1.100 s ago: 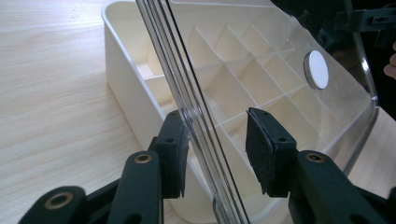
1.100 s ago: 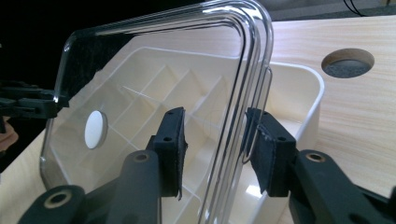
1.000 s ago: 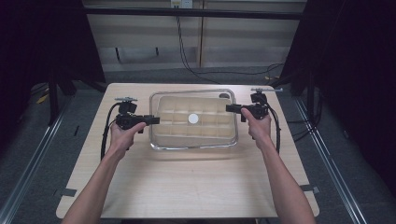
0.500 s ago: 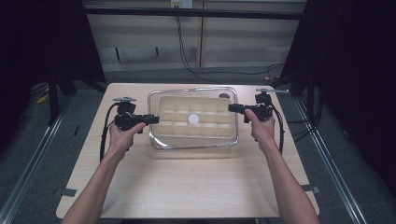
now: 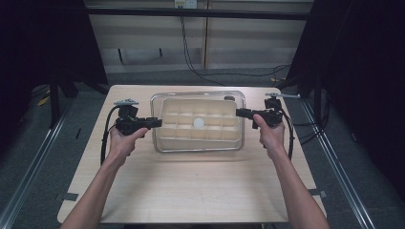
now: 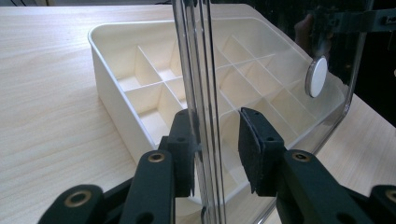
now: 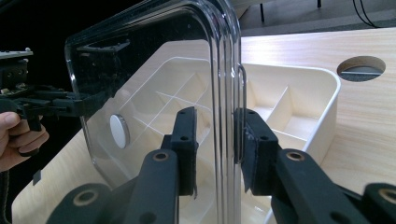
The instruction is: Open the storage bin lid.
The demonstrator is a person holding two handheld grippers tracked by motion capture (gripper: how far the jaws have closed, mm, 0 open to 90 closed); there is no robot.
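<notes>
A clear plastic lid (image 5: 200, 94) with a white round knob (image 5: 198, 123) hovers over a cream compartment box (image 5: 191, 138) at the table's middle. My left gripper (image 5: 157, 122) is at the lid's left rim. In the left gripper view its jaws (image 6: 217, 140) have just been closing and are shut on the lid's edge (image 6: 194, 56). My right gripper (image 5: 239, 113) is at the right rim. Its jaws (image 7: 217, 140) have also just been closing, and the pads press on the lid's edge (image 7: 224, 70). The box (image 7: 322, 107) sits below the lid with nothing in its compartments.
The light wooden table (image 5: 191, 191) has free room in front of the box and at both sides. A round cable hole (image 7: 360, 67) lies in the tabletop behind the box. Dark floor and metal rails surround the table.
Both pairs of jaws have narrowed onto the lid's rims. The right hand has shifted slightly outward and up. The left hand has stayed in place.
</notes>
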